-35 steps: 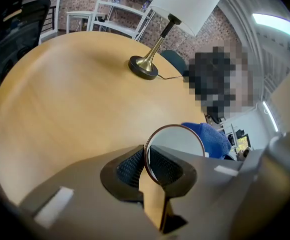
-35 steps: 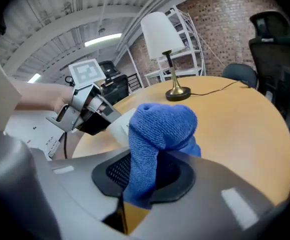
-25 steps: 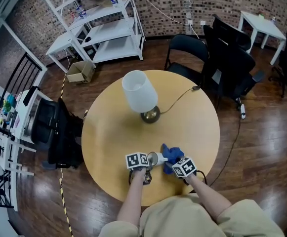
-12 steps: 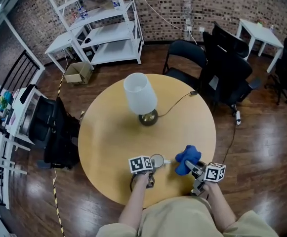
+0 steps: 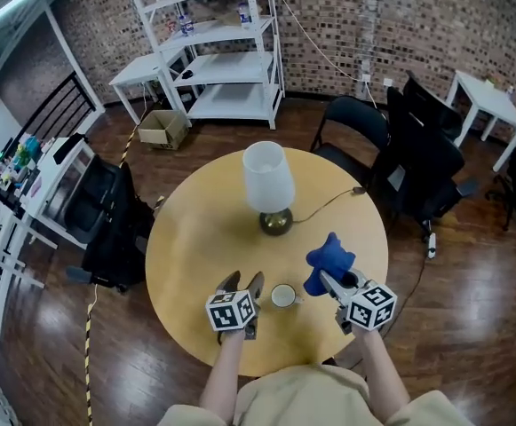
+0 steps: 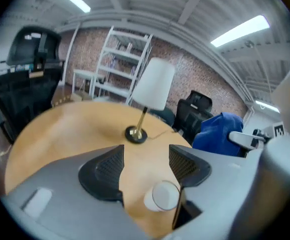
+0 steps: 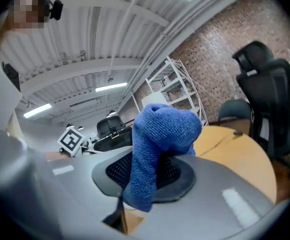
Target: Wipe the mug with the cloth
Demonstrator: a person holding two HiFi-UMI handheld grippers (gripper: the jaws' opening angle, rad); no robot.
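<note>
Looking from the left, a black office chair (image 5: 107,224) stands pushed against the edge of the round counter (image 5: 195,238), and behind it are a cardboard box (image 5: 164,129) and a white shelf unit (image 5: 222,51) against the brick wall. My left gripper (image 5: 242,282) hangs above the near part of the counter. Its jaws have just been opening and stand wide apart, with nothing pressed between the pads. The mug (image 5: 283,296) stands upright on the counter just to the right of that gripper, free of both. In the left gripper view it shows low beside the right jaw, not touched. Beyond it, near the counter's middle, a lamp (image 5: 269,185) with a white shade stands in the way of any reach across, and its cord (image 5: 324,201) trails off to the far right edge. My right gripper (image 5: 327,280) is clenched on the blue cloth (image 5: 329,257), which bunches up above the jaws, off the counter and right of the mug. Further right stand black chairs (image 5: 417,158) and a small white table (image 5: 484,105).
</note>
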